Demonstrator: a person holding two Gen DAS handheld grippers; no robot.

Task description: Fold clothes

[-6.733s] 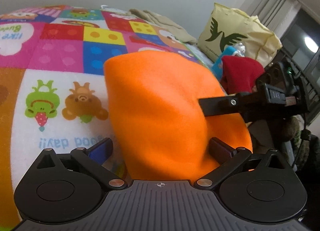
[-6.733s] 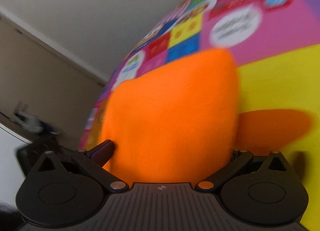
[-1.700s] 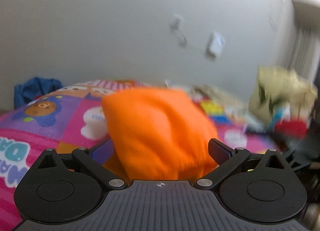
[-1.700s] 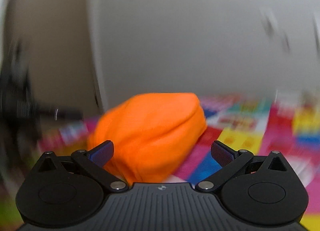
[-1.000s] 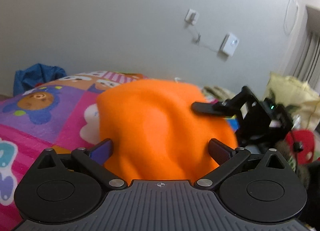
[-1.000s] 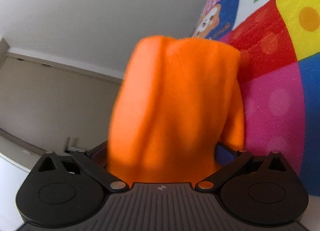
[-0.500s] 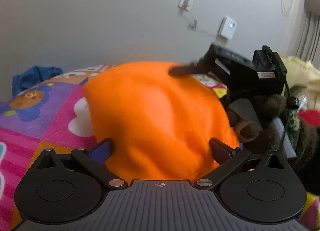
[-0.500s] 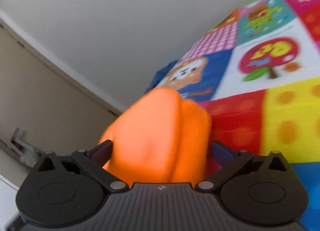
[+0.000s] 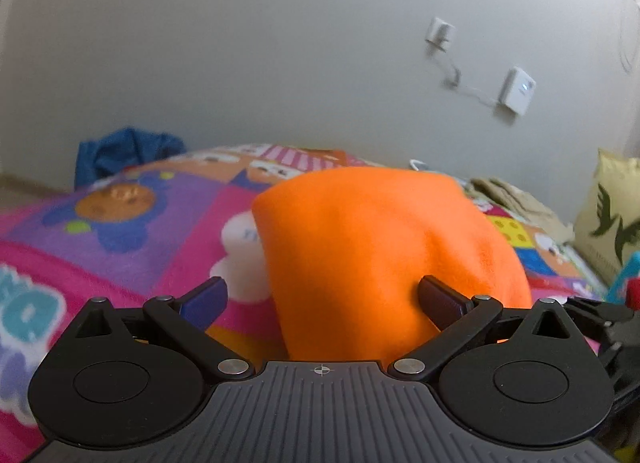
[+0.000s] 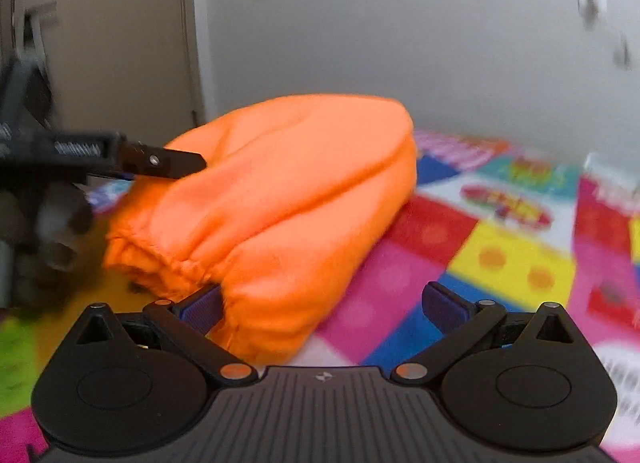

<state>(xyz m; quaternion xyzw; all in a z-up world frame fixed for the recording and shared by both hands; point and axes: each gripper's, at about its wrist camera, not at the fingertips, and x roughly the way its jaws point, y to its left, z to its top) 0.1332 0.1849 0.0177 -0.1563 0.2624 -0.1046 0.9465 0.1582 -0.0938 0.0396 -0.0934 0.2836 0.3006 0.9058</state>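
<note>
The orange garment (image 9: 384, 251) is lying in a folded, rounded bundle on the patchwork blanket (image 9: 132, 231), filling the middle of the left wrist view from about 10 o'clock round to 3 o'clock. The left gripper (image 9: 320, 295) is sitting low with its jaws spread wide; the right finger (image 9: 440, 299) is pressing against the cloth at 4 o'clock, while the left finger (image 9: 204, 295) is standing clear of it at 8 o'clock, over the blanket. In the right wrist view the garment (image 10: 280, 199) is showing its gathered hem at 8 o'clock and its folded edge running up toward 1 o'clock. The right gripper (image 10: 322, 303) is also standing wide open, its left finger (image 10: 200, 307) touching the hem end of the bundle and its right finger (image 10: 444, 303) over bare blanket (image 10: 500, 247) at 4 o'clock. The left gripper (image 10: 160, 161) is reaching in from 9 o'clock in that view, its tip meeting the top of the bundle; blur is hiding the contact. A blue cloth (image 9: 124, 155) is lying at the blanket's far edge at 10 o'clock, and a yellow bag (image 9: 612, 215) is standing at 3 o'clock against the wall (image 9: 280, 43).
</note>
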